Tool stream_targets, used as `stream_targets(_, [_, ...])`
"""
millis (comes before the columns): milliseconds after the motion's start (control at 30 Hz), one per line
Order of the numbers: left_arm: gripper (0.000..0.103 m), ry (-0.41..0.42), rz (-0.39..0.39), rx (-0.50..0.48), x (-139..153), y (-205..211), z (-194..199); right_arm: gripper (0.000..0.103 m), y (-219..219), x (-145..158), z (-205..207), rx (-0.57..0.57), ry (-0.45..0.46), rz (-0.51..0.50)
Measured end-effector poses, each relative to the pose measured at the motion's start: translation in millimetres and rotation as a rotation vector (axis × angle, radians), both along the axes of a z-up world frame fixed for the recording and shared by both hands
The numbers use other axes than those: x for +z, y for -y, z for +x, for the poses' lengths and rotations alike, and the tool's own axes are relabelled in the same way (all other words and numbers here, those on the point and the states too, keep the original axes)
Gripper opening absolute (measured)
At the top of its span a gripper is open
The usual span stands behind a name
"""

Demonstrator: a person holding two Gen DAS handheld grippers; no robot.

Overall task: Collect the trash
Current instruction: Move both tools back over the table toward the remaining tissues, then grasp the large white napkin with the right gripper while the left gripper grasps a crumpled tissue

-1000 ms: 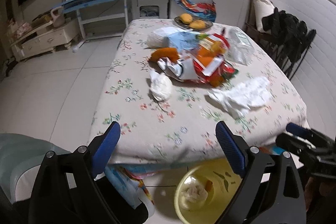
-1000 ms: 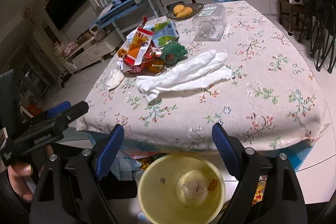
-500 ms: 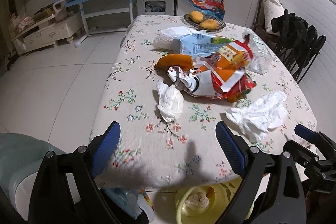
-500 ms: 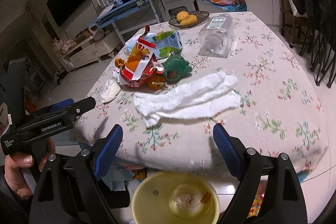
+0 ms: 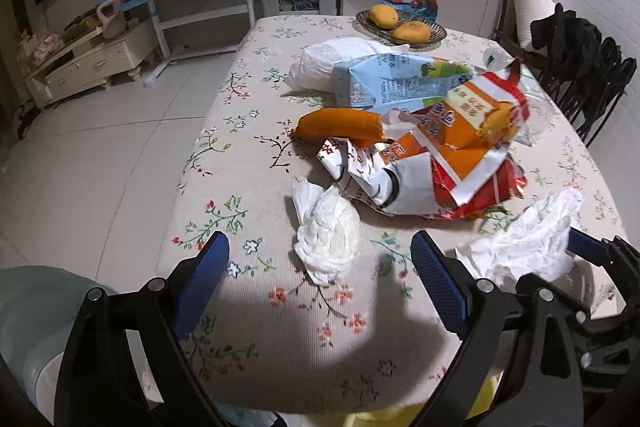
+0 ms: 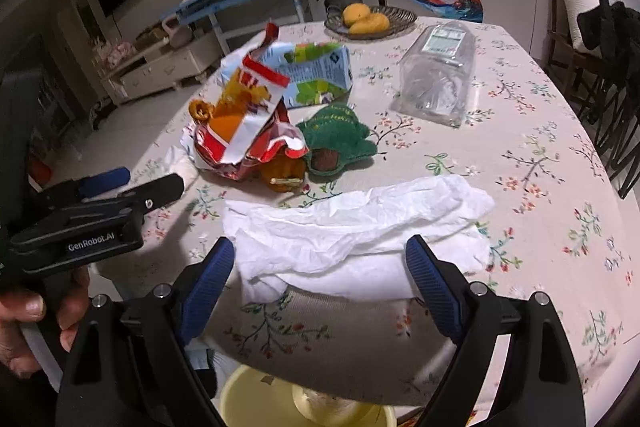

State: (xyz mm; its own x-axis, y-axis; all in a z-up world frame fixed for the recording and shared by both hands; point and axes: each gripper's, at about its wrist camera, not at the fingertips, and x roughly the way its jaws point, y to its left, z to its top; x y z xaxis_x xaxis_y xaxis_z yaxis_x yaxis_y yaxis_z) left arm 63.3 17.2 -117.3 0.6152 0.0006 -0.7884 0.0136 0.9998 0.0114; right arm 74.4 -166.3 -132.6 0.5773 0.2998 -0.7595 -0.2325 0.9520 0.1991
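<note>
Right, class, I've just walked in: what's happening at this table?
A person holds a gripper in each hand over a floral table littered with trash. Both are open and empty. The left gripper points at a crumpled tissue; the right gripper frames a long white tissue. Snack wrappers lie further back. A yellow bin waits below the table edge. Nothing is picked up yet.

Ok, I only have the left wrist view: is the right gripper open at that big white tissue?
Observer: Yes, the right gripper is open. Its jaws stand either side of the white tissue's near edge and are not pressing on it.
Operator: Anything hidden behind the snack wrappers?
Observer: A green fabric item lies beside the snack wrappers, on their right in the right wrist view.
Operator: And the bin?
Observer: A yellow basin sits below the table's near edge, under the right gripper.
</note>
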Motion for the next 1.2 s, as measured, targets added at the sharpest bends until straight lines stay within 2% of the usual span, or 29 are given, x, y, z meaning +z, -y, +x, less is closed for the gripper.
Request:
stream_targets(200, [0.089,-0.006,-0.011,0.018,-5,0,14,0.083,-3,-4,6,0.008,0.004,-0.027])
stream_targets(367, [0.084,-0.027,0.022,-0.001,-11,6,20,0.070,-8,-4,4,0.009,0.023,-0.085])
stream_targets(400, [0.080,-0.030,0.027,-0.008,-12,8,21,0.067,-7,-4,3,0.008,0.026,-0.088])
stream_targets(467, [0.073,-0.039,0.022,-0.020,-13,9,21,0.053,-4,-3,3,-0.001,0.030,-0.090])
stream_targets(567, [0.061,-0.041,0.002,-0.026,-14,8,20,0.037,3,-3,3,-0.016,0.031,-0.080])
stream_targets(600, [0.054,-0.039,0.002,-0.031,-13,8,20,0.034,4,-3,3,-0.019,0.031,-0.080])
stream_targets(667, [0.039,-0.033,-0.002,-0.043,-13,8,18,0.019,6,-3,3,-0.017,0.028,-0.071])
stream_targets(733, [0.026,-0.034,-0.016,-0.051,-12,8,15,0.011,6,-3,1,-0.011,0.021,-0.051])
stream_targets(867, [0.022,-0.043,-0.056,-0.054,-10,4,7,0.009,8,-1,-4,-0.011,0.018,-0.007])
stream_targets(1200, [0.022,0.019,-0.047,-0.063,9,4,-28,0.009,11,16,-22,-0.010,0.065,0.064])
